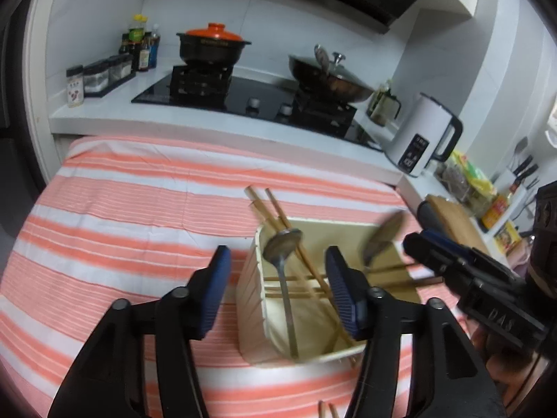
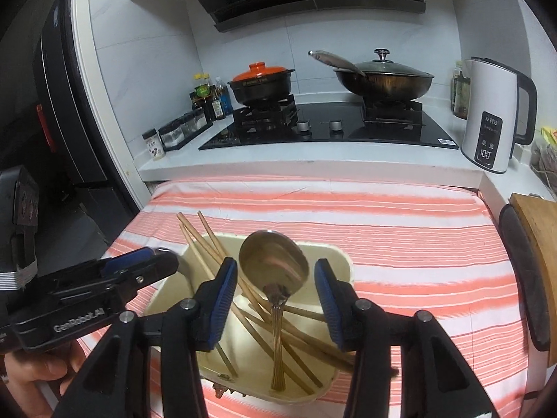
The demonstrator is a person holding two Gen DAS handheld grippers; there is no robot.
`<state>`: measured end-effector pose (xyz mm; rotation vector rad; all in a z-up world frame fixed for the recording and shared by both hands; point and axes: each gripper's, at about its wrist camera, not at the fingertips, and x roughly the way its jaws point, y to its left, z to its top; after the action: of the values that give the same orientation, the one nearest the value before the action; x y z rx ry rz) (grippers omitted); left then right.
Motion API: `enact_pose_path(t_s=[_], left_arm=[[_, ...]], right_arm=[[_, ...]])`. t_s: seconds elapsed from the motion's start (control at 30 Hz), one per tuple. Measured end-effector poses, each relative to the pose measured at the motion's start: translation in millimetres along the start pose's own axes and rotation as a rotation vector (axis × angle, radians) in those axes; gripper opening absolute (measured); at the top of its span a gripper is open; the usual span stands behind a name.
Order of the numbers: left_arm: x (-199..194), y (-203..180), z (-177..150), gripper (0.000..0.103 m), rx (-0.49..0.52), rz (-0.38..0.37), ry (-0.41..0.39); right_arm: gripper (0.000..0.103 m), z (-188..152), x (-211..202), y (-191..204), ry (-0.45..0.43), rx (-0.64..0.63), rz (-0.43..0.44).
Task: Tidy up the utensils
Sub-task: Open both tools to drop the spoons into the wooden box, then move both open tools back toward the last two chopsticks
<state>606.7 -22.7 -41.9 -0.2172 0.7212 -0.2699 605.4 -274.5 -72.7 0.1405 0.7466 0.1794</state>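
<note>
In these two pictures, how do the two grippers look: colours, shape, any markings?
Both are black plastic tools with two fingers bearing ribbed blue pads. The left gripper carries white "GenRobot.AI" lettering on its side; the right gripper shows embossed letters. A bare hand holds the left one.

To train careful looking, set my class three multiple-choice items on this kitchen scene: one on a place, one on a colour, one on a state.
1. Where is the pot with the orange lid? A on the cloth; B on the stove; C in a sink.
2. The striped cloth is white and: A green; B blue; C orange.
3. The fingers of the right gripper are: A apart; B shut on a spoon; C shut on chopsticks.
Key: 1 B, it sits on a burner; 2 C, orange bands run across it; 3 A, both stand clear of the spoon between them.
</note>
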Motion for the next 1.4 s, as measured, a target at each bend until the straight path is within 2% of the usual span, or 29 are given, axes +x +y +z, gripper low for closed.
enact_pose_path(t_s=[0.1,0.13,0.2,0.23,0.33,0.43,0.57,0.67,0.8,1.07,1.17,1.4], left_arm=[[-46,1,-17,0.065,0.085,0.040,-0.002],[-60,2,-29,0.068,0.109,0.043,0.007],[-86,8,-67,0.078,0.132,0.030,0.037],[-96,12,-90,0.079,0.128,0.025,0.063],[-122,16,-162,0.079,0.106,-0.002,0.138],[-144,14,-222,0.080,0.074,0.004,0.154],[-161,7,-267,0.080,0.038,-0.020,0.161],[-164,-1,-281,0.080,0.059,-0.013,0.169],[-166,-7,-285,0.081,0.050,-0.033,0.164],[-164,-4,-296,0.082,0.037,0.002,0.161],[-164,-8,-301,0.082,0.069,0.024,0.164],[-162,-15,-311,0.082,0.090,0.024,0.176]], right_arm=[[0.049,4,-40,1,-0.042,-0.027,0.014],[0.054,1,-58,3,-0.057,-0.049,0.008],[0.061,-16,-96,6,-0.081,-0.103,-0.011],[0.062,-27,-111,7,-0.086,-0.126,-0.017],[0.063,-90,-148,5,-0.046,-0.188,-0.044],[0.063,-167,-170,5,0.015,-0.201,-0.114],[0.063,-265,-196,10,0.095,-0.144,-0.153],[0.063,-307,-217,18,0.108,-0.110,-0.171],[0.063,-332,-224,27,0.131,-0.115,-0.155],[0.063,-347,-219,61,0.122,-0.193,-0.112],[0.063,-348,-212,68,0.138,-0.221,-0.100],[0.063,-353,-206,72,0.157,-0.237,-0.099]])
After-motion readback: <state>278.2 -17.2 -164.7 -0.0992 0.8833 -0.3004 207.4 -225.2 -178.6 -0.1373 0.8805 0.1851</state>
